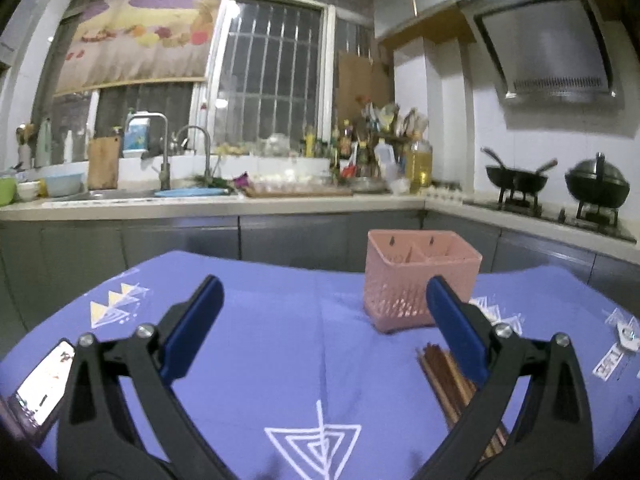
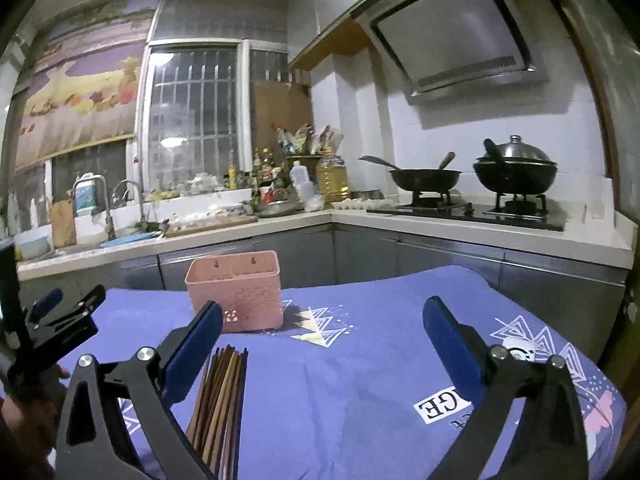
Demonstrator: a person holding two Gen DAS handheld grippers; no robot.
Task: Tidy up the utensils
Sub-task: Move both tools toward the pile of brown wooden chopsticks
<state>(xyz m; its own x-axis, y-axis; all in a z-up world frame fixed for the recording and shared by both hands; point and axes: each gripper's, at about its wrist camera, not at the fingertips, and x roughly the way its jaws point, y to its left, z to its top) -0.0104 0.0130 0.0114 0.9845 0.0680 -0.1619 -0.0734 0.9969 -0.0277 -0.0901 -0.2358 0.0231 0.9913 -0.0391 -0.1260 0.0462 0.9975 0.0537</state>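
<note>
While both grippers hover with nothing in them, the purple tablecloth (image 2: 360,392) covers the table, with the pink utensil basket (image 2: 236,296) standing upright near its far edge, kitchen counter (image 2: 460,236) behind it. Left gripper (image 1: 324,320) has jaws spread wide, on the near side of the basket. Right gripper (image 2: 322,344) also spread wide, near side of the basket and to its right. Bundle of brown chopsticks (image 2: 222,396) lies flat on the cloth just in front of the basket, apart from it, untouched, partly hidden by a gripper finger in each view. Phone (image 1: 44,388) lies well left of the basket, screen lit.
</note>
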